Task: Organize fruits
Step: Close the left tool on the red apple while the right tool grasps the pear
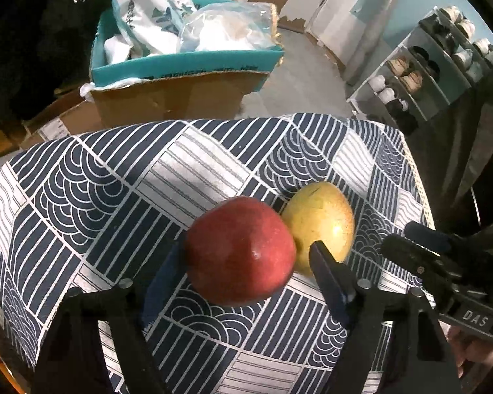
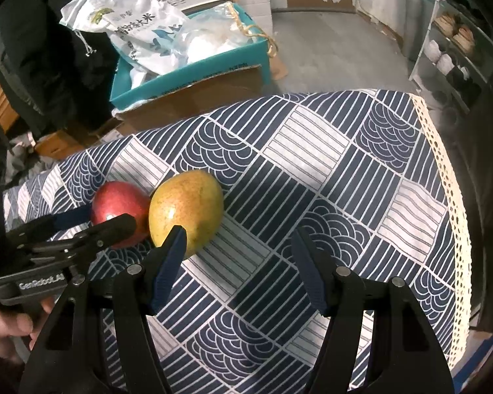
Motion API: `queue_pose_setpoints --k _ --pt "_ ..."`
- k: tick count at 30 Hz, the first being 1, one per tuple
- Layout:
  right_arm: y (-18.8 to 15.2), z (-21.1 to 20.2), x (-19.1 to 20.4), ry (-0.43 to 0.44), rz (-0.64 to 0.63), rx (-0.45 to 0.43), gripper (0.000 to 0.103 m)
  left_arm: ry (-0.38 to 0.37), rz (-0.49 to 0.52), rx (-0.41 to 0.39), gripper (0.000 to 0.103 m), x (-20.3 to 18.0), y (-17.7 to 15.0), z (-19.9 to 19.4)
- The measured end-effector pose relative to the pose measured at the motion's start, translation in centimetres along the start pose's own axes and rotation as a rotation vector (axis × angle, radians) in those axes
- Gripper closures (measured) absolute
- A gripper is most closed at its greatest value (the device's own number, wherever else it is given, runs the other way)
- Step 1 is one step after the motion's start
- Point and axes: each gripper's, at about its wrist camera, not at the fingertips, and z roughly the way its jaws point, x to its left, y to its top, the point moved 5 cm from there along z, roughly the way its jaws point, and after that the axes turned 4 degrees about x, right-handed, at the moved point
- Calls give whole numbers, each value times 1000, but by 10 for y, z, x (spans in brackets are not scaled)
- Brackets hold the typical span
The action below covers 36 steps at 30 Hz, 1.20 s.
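The red apple (image 1: 240, 249) lies on the surface, which is covered by a navy-and-white patterned cloth (image 1: 121, 197), and serves as the landmark. The yellow mango (image 1: 322, 223) lies on the cloth touching the apple's side, the side toward the lace-edged border of the cloth.

The left gripper (image 1: 246, 259) points steeply down with its 2 fingers (image 1: 328, 275) straddling the apple: 1 blue pad sits at the apple's outer flank, the other in the notch between apple and mango. Whether the pads press on the apple I cannot tell; in the right wrist view the same gripper (image 2: 105, 220) reaches across the apple from the side away from the mango.

The right gripper (image 2: 240, 256) hangs over bare cloth beyond the mango from the apple, its fingers spread apart with nothing between them; its near pad stands just in front of the mango.

Behind the apple, past the surface's far edge, a teal box (image 1: 187, 62) holds white bags.
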Motion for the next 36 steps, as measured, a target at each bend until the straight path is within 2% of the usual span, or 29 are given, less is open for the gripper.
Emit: queue_pose_setpoints --k 11,20,25,30,36 --pt "-1 4 1 -5 0 8 36 -10 16 -34 29 4 -6 1" --pt "2 9 11 17 -9 15 36 95 43 -40 29 22 -24 -20" --pt "4 19 26 75 -3 35 36 144 16 -54 29 44 -31 -39" --pt "4 31 56 131 -54 60 36 170 3 -87 29 59 -35 -58" --pt "4 51 77 98 -115 84 35 190 -13 -99 29 73 -38 -63"
